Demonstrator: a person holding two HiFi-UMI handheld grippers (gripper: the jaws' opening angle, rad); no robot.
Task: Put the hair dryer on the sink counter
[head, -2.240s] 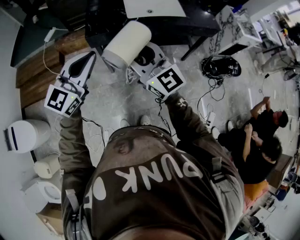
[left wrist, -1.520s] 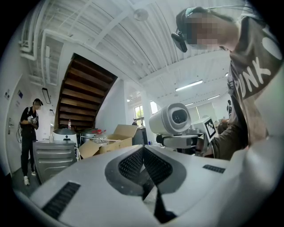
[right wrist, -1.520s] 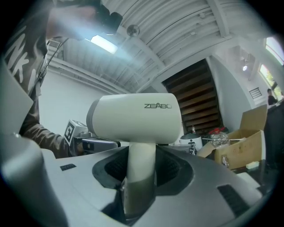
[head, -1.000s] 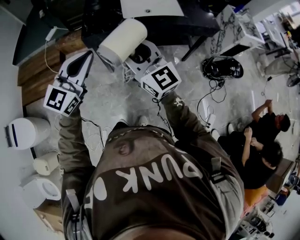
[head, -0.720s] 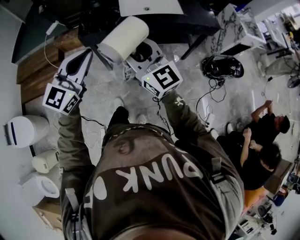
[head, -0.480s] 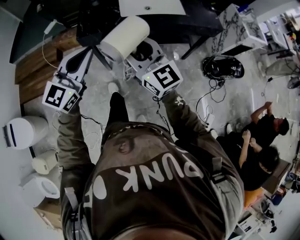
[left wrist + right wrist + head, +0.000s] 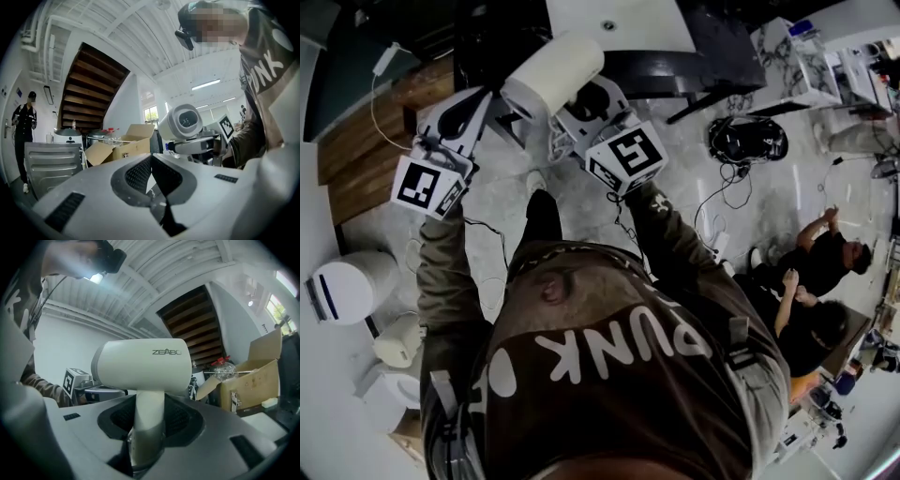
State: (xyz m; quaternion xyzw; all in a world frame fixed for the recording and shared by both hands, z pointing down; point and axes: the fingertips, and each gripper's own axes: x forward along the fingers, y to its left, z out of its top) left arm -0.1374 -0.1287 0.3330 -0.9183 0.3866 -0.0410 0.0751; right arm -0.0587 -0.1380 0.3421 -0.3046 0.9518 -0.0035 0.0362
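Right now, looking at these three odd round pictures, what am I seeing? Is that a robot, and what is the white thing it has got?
There is no robot here. A person in a brown printed top holds a hand-held grabbing tool in each hand. The picture from above comes from a camera on the person's head. It looks down past the shoulders to the grey marbled floor, where a white round container stands at the left. The other two pictures come from a camera riding on each tool, looking along its claw. The right claw is shut on the handle of a cream-white plastic hair dryer, held upright. The left claw is shut with nothing in it. The black-and-white patterned cubes are parts of the tools.
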